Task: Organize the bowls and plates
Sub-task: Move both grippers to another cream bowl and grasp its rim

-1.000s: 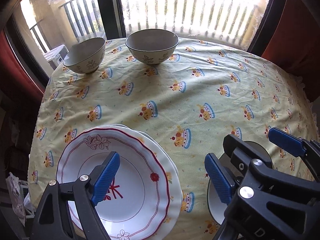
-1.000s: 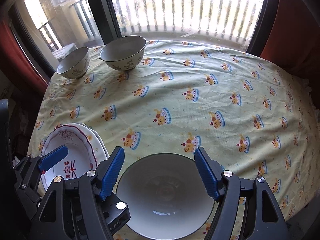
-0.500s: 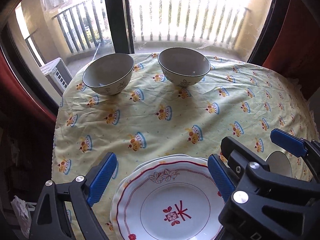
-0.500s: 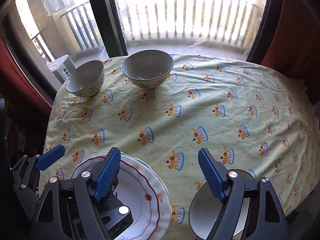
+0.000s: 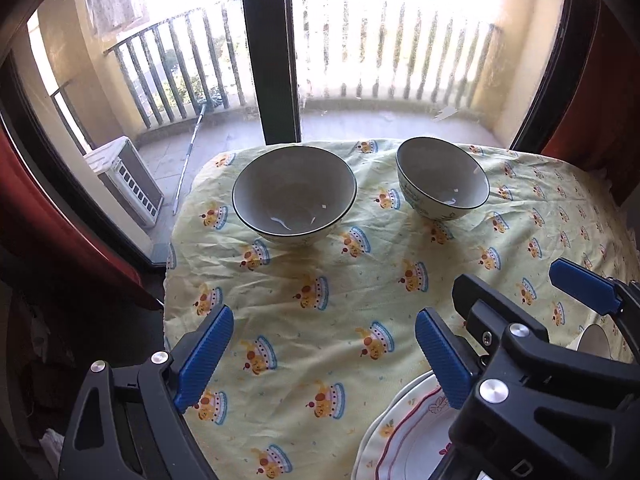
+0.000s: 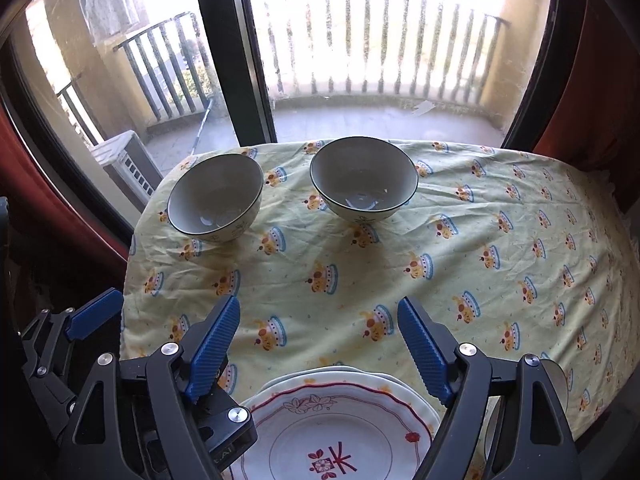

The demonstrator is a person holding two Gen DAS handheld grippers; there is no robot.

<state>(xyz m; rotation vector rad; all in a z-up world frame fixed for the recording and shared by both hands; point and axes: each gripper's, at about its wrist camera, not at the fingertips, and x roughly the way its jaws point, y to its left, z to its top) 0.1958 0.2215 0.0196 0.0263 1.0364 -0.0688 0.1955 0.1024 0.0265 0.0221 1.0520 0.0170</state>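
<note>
Both blue-padded claws, left claw point(image 5: 324, 354) and right claw point(image 6: 318, 346), hang spread and empty above the crinkled yellow printed tablecloth point(image 6: 480, 240), two glossy round ceramic bowls point(image 6: 364, 178) at upper centre, scalloped red-rimmed plates point(image 6: 340, 420) stacked below the right claw.

A home dining spot: a table point(image 6: 500, 240) under a cartoon-print cloth, beside a glass door point(image 6: 360, 60) onto a railed balcony point(image 5: 380, 120).
</note>
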